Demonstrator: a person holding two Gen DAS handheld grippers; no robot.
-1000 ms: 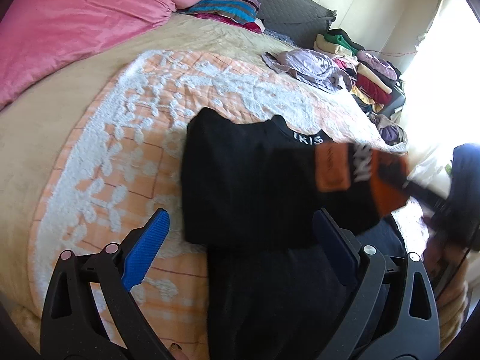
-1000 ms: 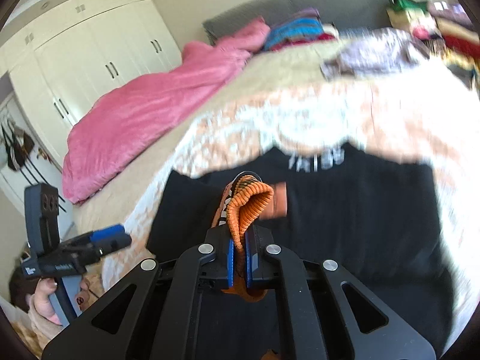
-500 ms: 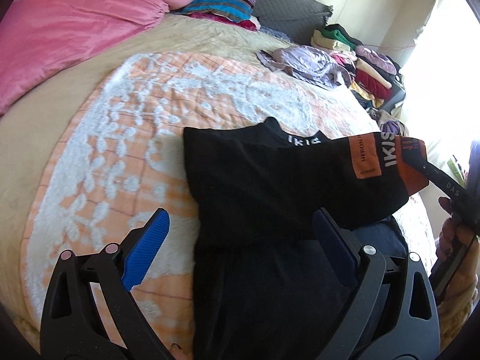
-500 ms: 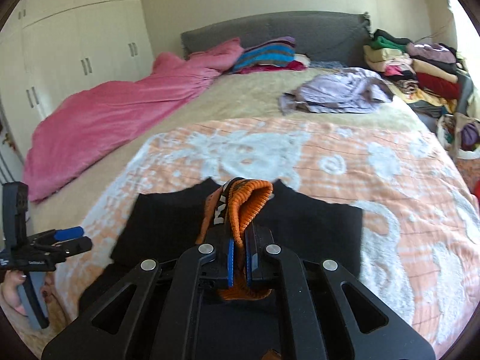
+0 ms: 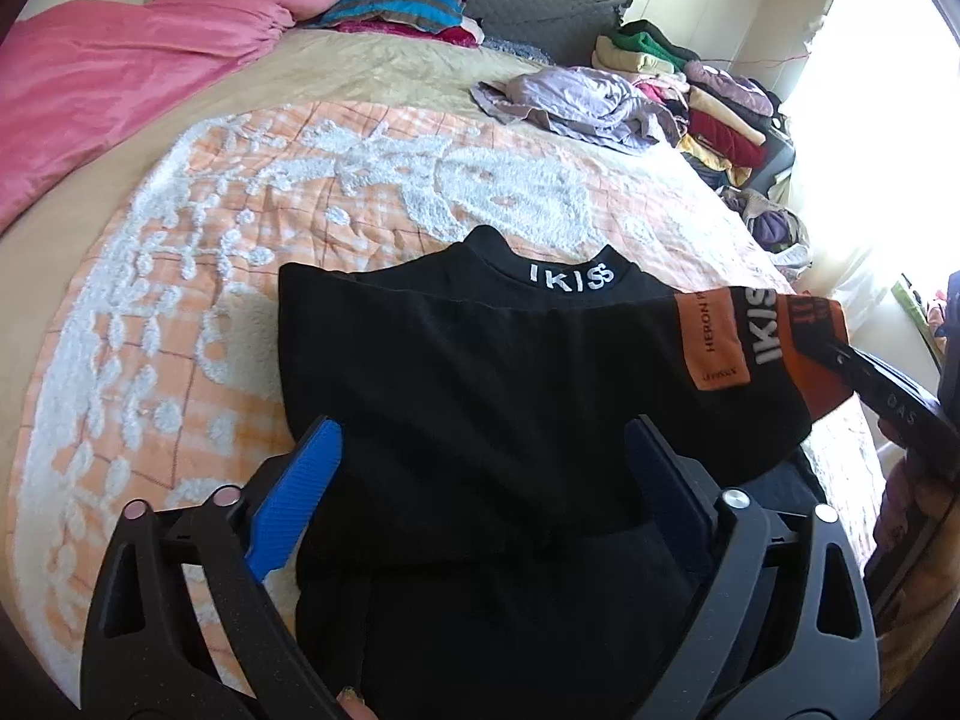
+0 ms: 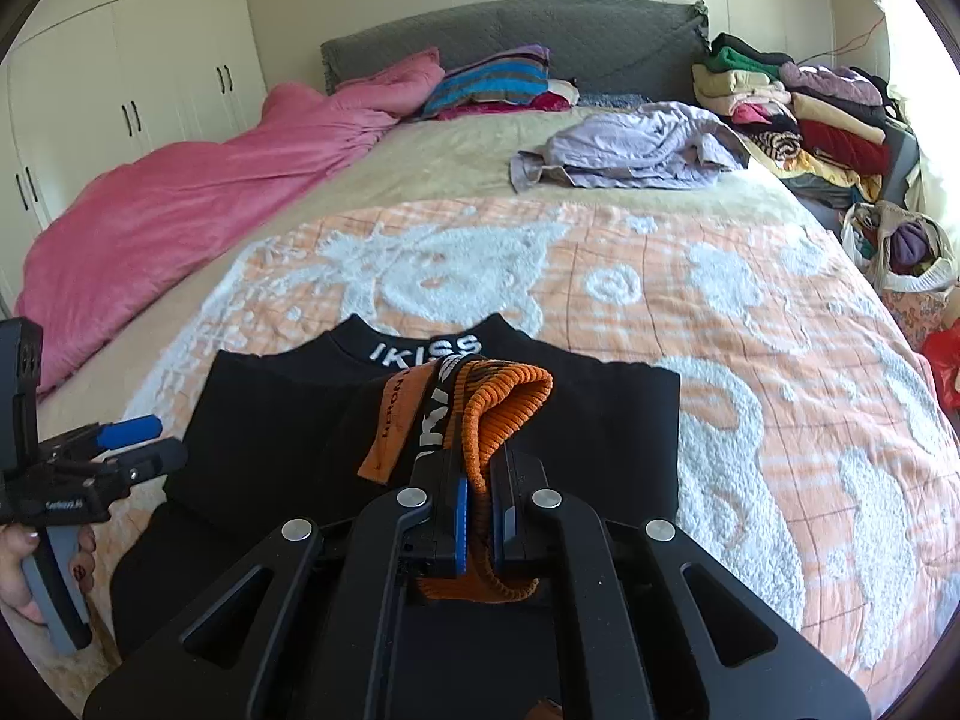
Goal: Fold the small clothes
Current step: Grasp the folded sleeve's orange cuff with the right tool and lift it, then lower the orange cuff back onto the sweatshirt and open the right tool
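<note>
Right tongs point(image 6: 477, 516), bottom centre of the right wrist view: blue pads pressed together on the orange ribbed cuff point(image 6: 504, 402) of the black sweater point(image 6: 270, 420). Cuff bunched upward out of the pads; an orange label and a black band with white letters hung beside it. In the left wrist view the same sleeve point(image 5: 600, 372) stretched across the frame to the right edge, the cuff point(image 5: 810, 348) pinched there by the right tongs point(image 5: 840, 354), sleeve lifted clear of the garment's body.

Left tongs point(image 5: 480, 480), lower part of the left wrist view: spread wide, nothing between the blue pads point(image 5: 294, 498), hovering over the sweater's lower half. In the right wrist view they point(image 6: 141, 441) appeared at the left edge, held by a hand point(image 6: 24, 564), beside the sweater's left side.

Sweater lay flat on the orange-and-white blanket point(image 5: 180, 276), collar with white lettering point(image 5: 570, 279) pointing toward the top of the frame, body occupying centre and lower centre in both views.

Beyond: blanket spread over a beige bed point(image 6: 456, 162). Pink duvet point(image 6: 180, 210) along the left side. Crumpled lilac garment point(image 6: 636, 150) in the upper right. Striped folded items point(image 6: 492, 84) against the grey headboard point(image 6: 510, 30). Stack of folded clothes point(image 6: 798, 108) at the far right. White wardrobe point(image 6: 120, 60) at upper left.
</note>
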